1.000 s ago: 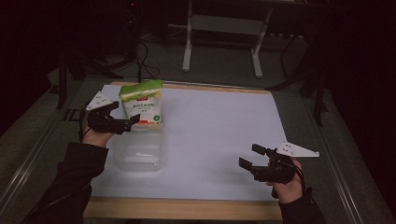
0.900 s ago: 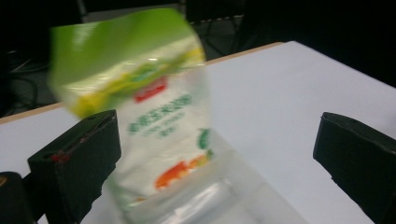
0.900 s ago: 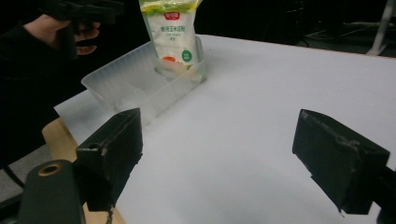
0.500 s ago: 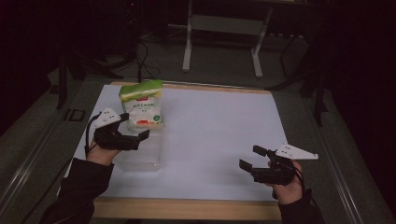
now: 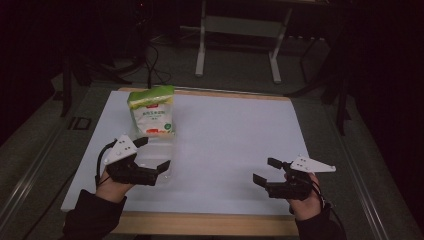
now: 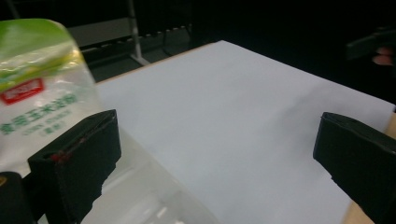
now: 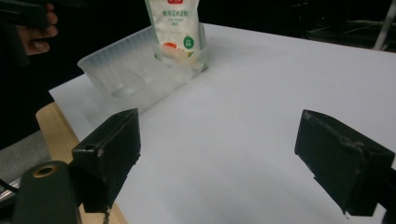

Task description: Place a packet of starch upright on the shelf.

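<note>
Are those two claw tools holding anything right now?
No. The left gripper is open beside the clear plastic container; the right gripper is open over bare table.

Green-topped white pouch [image 5: 152, 114], clear tub [image 7: 140, 70], white tabletop [image 5: 235, 140].

High view: fixed above the near edge, facing forward and down on the white-topped counter [image 5: 230, 145]. Both tool views sit low and close, facing across the counter [image 6: 233, 116]. All three share the green-topped white pouch [image 5: 151, 112].
</note>
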`<state>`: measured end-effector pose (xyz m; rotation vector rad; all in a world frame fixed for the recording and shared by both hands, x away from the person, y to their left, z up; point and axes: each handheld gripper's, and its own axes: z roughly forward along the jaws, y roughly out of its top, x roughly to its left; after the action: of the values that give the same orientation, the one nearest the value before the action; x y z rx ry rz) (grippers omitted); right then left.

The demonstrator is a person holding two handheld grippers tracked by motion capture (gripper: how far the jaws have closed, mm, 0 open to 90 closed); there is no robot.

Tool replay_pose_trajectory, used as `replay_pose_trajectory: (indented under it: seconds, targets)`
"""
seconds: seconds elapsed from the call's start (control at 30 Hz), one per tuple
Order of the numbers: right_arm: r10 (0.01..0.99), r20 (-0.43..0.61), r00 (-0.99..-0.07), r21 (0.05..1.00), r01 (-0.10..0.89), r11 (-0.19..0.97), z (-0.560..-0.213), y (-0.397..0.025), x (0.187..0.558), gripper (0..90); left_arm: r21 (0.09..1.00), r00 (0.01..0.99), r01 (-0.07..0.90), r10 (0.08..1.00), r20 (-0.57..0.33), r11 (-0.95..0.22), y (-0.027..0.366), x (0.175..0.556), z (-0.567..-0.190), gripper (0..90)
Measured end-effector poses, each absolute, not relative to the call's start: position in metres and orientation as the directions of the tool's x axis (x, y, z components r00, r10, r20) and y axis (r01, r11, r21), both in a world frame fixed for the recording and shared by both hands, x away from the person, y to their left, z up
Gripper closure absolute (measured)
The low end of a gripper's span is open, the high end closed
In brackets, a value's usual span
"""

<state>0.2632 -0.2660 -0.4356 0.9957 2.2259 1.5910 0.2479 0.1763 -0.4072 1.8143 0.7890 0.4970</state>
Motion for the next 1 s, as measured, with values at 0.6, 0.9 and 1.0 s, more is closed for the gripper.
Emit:
replay_pose_trajectory:
  seconds: [0.6,0.9,1.0]
  targets:
    - [0.635,0.126,-0.762,0.923,0.325,0.207,-0.445,-0.258,0.259,14.4,0.914,0.769,0.28,0.638,-0.03,-0.295,0.136,0.221,-0.442,1.1]
    - [0.662,0.053,-0.748,0.93,0.278,0.239,-0.452,-0.257,0.258,13.8,0.902,0.792,0.288,0.61,-0.034,-0.323,0.12,0.22,-0.466,1.1]
    - [0.65,0.04,-0.759,0.925,0.275,0.263,-0.461,-0.254,0.257,13.2,0.893,0.802,0.277,0.597,-0.012,-0.354,0.111,0.22,-0.475,1.1]
